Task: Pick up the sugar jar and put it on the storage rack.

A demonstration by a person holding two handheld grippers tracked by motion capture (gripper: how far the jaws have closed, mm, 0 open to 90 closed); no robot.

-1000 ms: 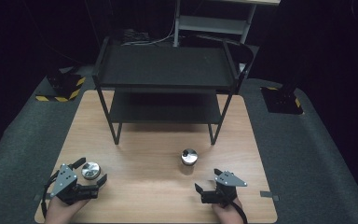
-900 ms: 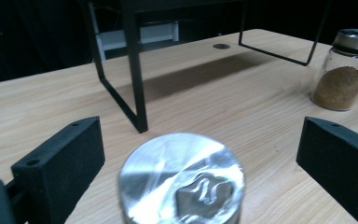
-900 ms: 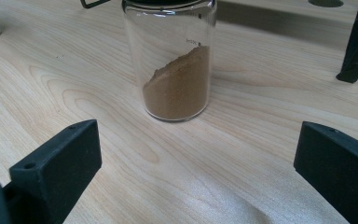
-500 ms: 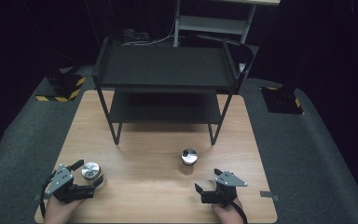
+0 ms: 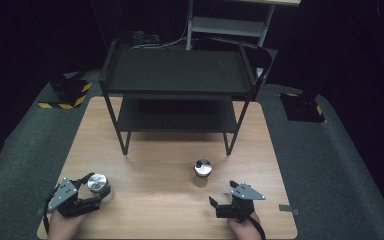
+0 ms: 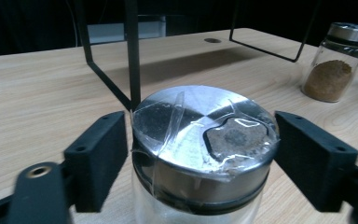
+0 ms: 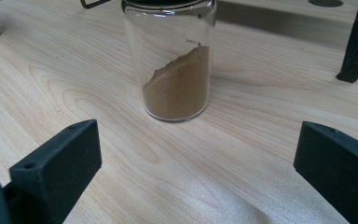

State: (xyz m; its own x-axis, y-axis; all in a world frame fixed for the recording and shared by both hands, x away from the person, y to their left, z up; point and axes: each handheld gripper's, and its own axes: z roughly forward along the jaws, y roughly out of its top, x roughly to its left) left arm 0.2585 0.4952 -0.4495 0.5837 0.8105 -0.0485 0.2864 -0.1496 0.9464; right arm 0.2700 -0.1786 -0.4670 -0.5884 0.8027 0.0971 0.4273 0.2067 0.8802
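A glass jar with a taped metal lid (image 6: 204,135) stands near the table's front left corner (image 5: 99,183). My left gripper (image 5: 96,191) reaches it from the left; its jaws have just been closing, and both black pads (image 6: 100,158) now press against the jar just under the lid. A second glass jar holding brown powder (image 5: 203,170) stands upright at the front middle (image 7: 177,70), also seen far right in the left gripper view (image 6: 338,65). My right gripper (image 5: 221,192) rests short of it, open, with bare wood between its jaws (image 7: 198,158).
A black two-tier metal rack (image 5: 175,75) stands on the rear half of the wooden table (image 5: 170,210); one of its legs (image 6: 133,51) rises just behind the lidded jar. Dark grey matting surrounds the table.
The left hand has sunk a little toward the table, and its jaws have drawn in from wide apart onto the lidded jar. The right gripper and the powder jar have stayed put.
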